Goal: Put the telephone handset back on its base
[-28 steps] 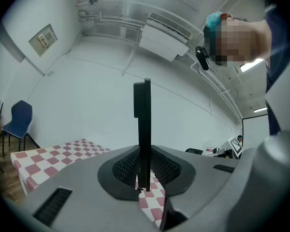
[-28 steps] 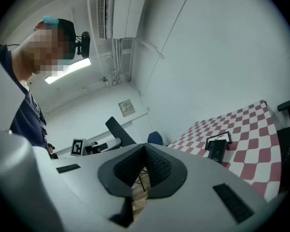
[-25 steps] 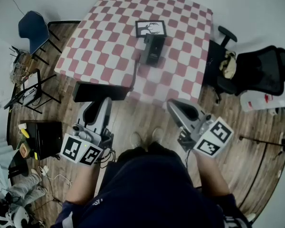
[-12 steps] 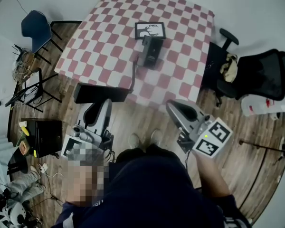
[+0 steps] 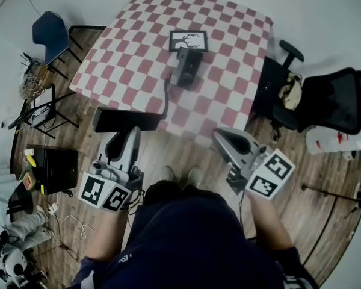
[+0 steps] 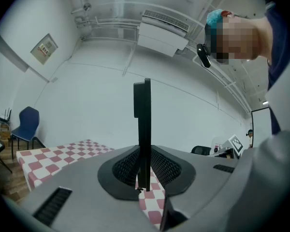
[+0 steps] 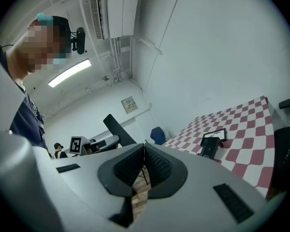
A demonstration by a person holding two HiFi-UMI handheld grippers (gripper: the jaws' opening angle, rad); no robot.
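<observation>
The handset (image 5: 127, 120) hangs crosswise in the air just short of the near edge of the table (image 5: 126, 47), well apart from its base (image 5: 187, 68), which sits mid-table with its length running away from you. The cord (image 5: 166, 95) runs from the base over the checked cloth towards the handset.

That cord is probably your first risk: if it catches on the table edge or goes taut as you reach in, it could drag the base out of line or tug the handset in the grip. The handset also lies across the base's long axis, so if you don't turn it to match it will likely land askew and roll off the cradle. A picture frame (image 5: 189, 40) stands just behind the base, and overshooting may knock it flat.

Your left gripper (image 5: 124, 132) has its jaws only partly apart, pinching the handset about midway along; seen from that gripper it is a thin dark slab upright between the pads. A narrow hold like that may let it pivot. Your right gripper (image 5: 220, 135) is empty, with its jaws pressed together, near the table edge.
</observation>
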